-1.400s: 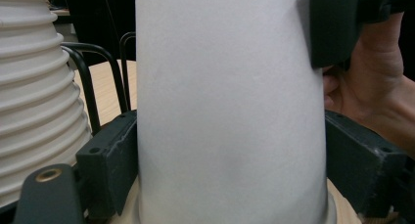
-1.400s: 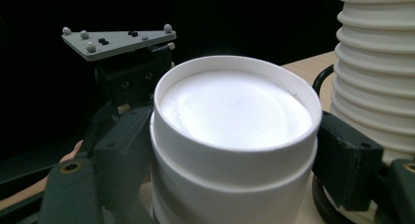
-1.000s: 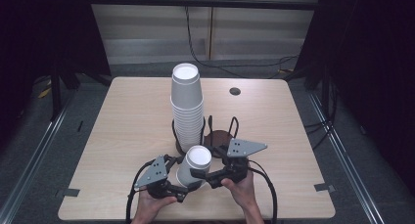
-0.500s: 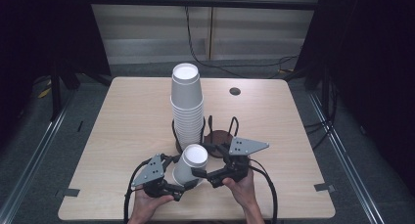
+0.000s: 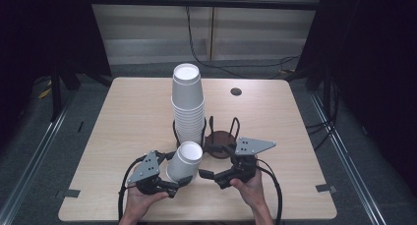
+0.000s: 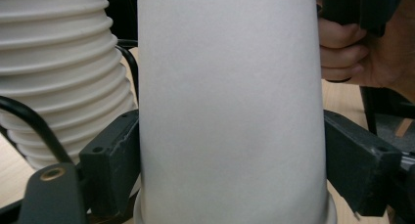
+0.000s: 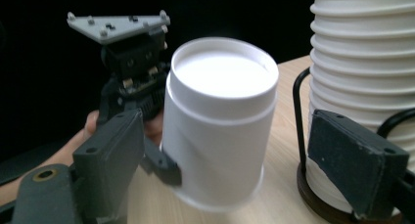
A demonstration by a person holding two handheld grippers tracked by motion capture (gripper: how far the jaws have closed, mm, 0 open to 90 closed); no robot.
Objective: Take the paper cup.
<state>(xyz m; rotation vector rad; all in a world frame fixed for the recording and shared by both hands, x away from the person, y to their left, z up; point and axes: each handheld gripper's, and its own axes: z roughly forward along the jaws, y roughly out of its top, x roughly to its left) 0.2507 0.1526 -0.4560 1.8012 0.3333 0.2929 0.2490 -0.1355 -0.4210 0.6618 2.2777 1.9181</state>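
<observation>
Cup: 1 white paper cup (image 5: pixel 185 161) is standing upside down near the front of the light wooden table (image 5: pixel 123 117), leaning slightly, just in front of the tall stack of white paper cups (image 5: pixel 188 104) in the black wire holder (image 5: pixel 221 136).
Left gripper: the left gripper (image 6: pixel 230 170) is clamping the cup's lower wall, 1 jaw on each side.
Right gripper: the right gripper (image 7: pixel 235 155) is standing with jaws apart, pressing nothing.
Key relation: the cup is lying directly ahead between the right jaws; its long axis is running roughly vertical.
Nearer hand: the left, already holding it.
Judgement: the right gripper is probably free to close on the cup.
</observation>
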